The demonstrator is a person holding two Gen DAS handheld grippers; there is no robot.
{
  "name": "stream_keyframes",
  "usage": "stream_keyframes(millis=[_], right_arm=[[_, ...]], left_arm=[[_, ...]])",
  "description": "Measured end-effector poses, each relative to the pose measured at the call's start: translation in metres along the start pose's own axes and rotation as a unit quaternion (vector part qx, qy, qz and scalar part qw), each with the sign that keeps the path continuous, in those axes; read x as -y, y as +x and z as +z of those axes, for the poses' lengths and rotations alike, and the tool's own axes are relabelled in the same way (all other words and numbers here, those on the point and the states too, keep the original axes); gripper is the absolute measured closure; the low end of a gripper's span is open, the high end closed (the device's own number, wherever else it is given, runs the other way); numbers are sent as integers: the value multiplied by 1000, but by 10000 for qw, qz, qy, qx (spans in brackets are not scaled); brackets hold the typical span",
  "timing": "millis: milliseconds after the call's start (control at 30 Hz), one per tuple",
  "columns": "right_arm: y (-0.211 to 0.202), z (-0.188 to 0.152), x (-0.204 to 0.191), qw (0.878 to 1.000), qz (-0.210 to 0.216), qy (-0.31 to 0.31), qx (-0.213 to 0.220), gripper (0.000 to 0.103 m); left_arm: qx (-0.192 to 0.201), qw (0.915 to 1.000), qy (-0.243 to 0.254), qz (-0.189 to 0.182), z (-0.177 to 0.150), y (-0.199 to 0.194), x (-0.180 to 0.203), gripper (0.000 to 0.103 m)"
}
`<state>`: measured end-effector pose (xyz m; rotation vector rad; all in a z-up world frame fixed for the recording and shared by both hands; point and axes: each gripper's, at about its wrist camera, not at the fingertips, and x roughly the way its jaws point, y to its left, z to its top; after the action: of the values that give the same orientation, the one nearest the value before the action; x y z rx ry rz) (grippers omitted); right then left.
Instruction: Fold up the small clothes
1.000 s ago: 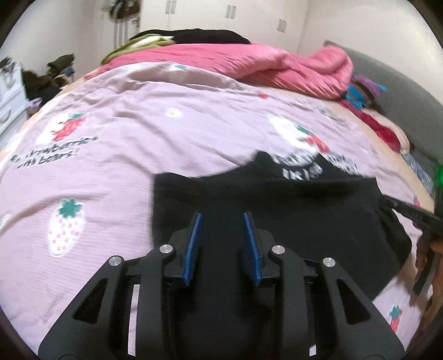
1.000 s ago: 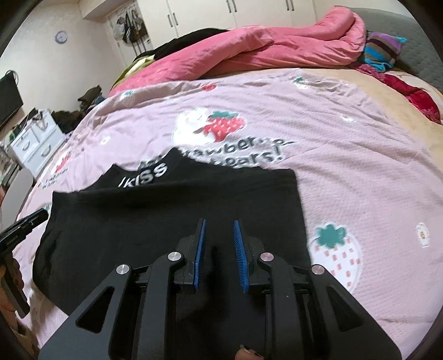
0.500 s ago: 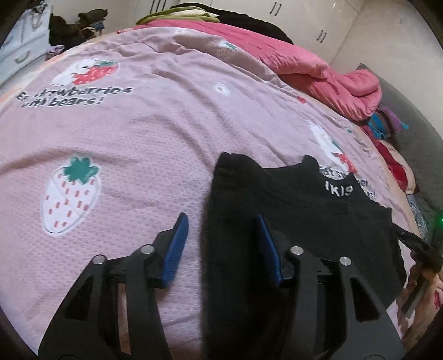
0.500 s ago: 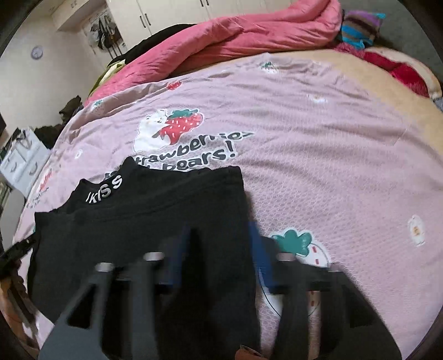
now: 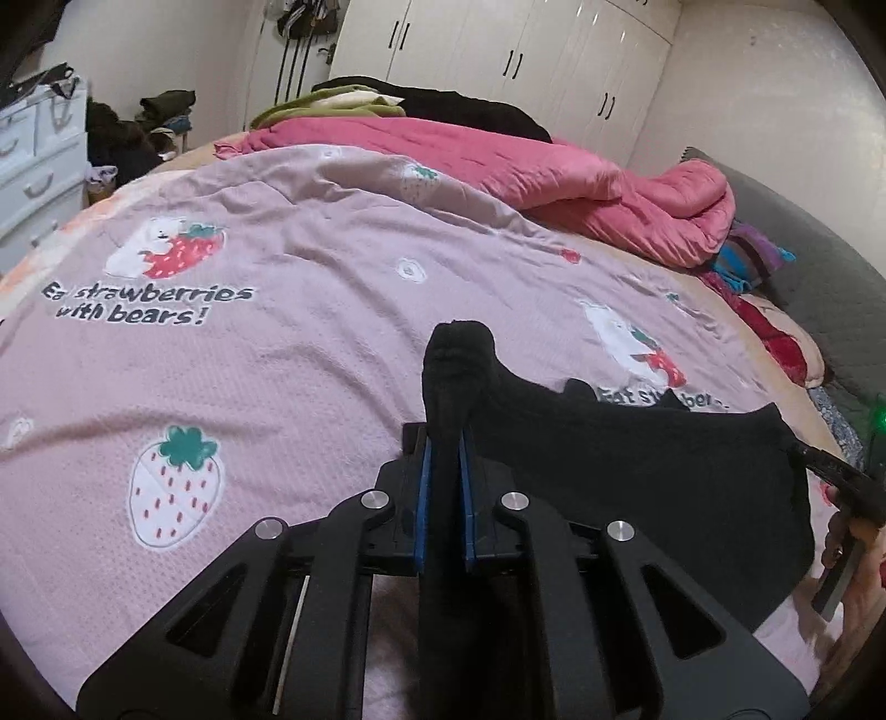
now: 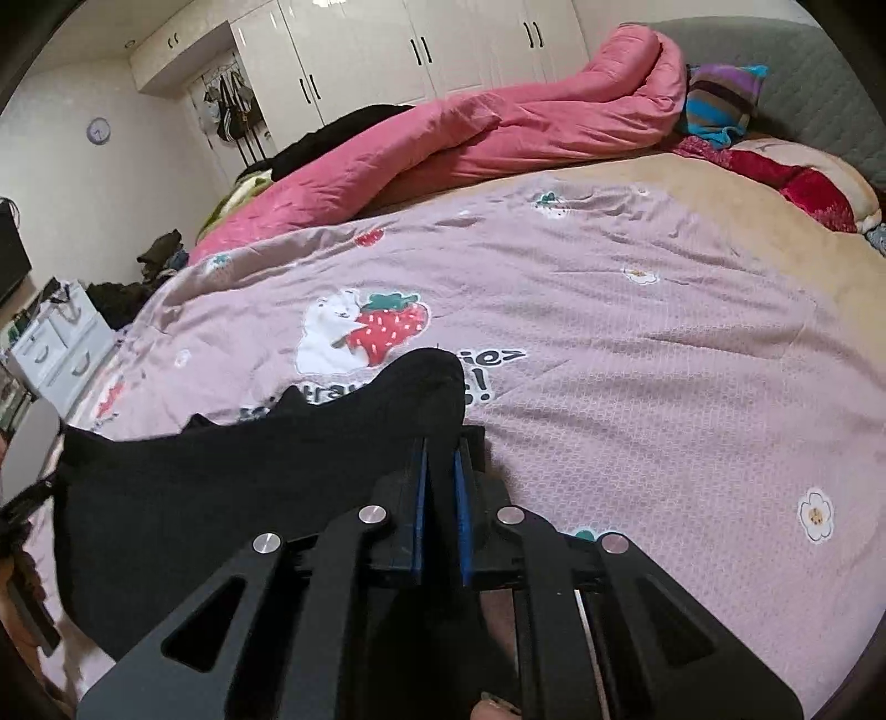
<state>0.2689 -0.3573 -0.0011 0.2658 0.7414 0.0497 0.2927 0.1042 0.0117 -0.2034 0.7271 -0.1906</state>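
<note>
A small black garment point(image 5: 637, 459) lies on the pink strawberry-print bedspread point(image 5: 249, 360). My left gripper point(image 5: 443, 443) is shut on the garment's left edge, and a bunched corner of black cloth sticks up past its blue pads point(image 5: 423, 487). In the right wrist view the same black garment point(image 6: 221, 498) stretches off to the left. My right gripper point(image 6: 440, 448) is shut on its right edge, with a fold of cloth rising beyond the fingertips. The other gripper shows as a dark shape at each frame's side edge.
A rumpled pink duvet point(image 5: 554, 177) lies across the far side of the bed. Striped and red cushions point(image 6: 725, 105) sit by the grey headboard point(image 6: 819, 77). White drawers point(image 5: 33, 160) and clothes piles stand off the bed's left. White wardrobes point(image 6: 415, 50) line the far wall.
Both grippers went from open above the flat garment to its left and right edges and shut on them. The pinched edges now stand lifted off the bedspread.
</note>
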Motion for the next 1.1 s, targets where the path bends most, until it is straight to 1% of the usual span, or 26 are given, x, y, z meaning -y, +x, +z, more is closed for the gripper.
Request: stream_keyframes(millis=[67,167,333,400,433,467,500,533,567,600,700,733,767,833,967,1033,1067,1100], right_arm=[[9,-3,1,9999,-105,-32,-63,95],[18,-8,6,9995,-242,17,-207,95],[18,-9,5,9995,-279,-47,-168,95],[18,-12,3,9991,-373,-115,-170,94],[19,-13,2,9988,-433,-153,-175,94],[19,-14,2,9986,-463,-173,-189,89],[18,-14,2,9985,-489,-173,-200,85],[16,-14,2,9984,-507,-148,-176,75],[12,-14,2,9986,-495,-127,-122,72],[8,-14,1,9987,-479,-142,-69,72],[-5,-17,-5,9985,-465,-301,22,67],[-10,-18,-8,9984,-426,-366,58,64],[-14,-20,-11,9983,-380,-432,68,62],[-22,-24,-19,9978,-304,-588,76,62],[-34,-32,-30,9977,-114,-673,15,57],[-39,-33,-33,9981,-5,-609,-29,55],[-41,-34,-34,9983,39,-583,-44,52],[-43,-34,-36,9985,108,-535,-54,51]], left_arm=[[-29,10000,-37,61,-3,9,-3,100],[-215,9996,3,195,-13,24,-4,100],[-388,9987,-70,323,-23,34,-11,99],[-424,9984,-55,378,-25,34,-10,97],[-434,9982,-44,404,-26,34,-9,95],[-425,9981,-43,440,-27,33,-9,94],[-421,9981,-52,453,-27,31,-8,91],[-438,9979,-59,482,-28,29,-7,86],[-434,9978,-71,498,-28,28,-6,82],[-423,9978,-89,504,-28,25,-5,77],[-295,9981,-53,535,-27,11,1,71],[-259,9982,-41,544,-27,7,4,70],[-217,9983,-29,532,-27,2,6,67],[-178,9987,-37,484,-26,-7,11,57],[-304,9992,-39,246,-31,-17,22,47],[-404,9991,8,144,-35,-20,28,37],[-428,9990,59,115,-36,-23,32,36],[-450,9989,130,89,-38,-26,36,34]])
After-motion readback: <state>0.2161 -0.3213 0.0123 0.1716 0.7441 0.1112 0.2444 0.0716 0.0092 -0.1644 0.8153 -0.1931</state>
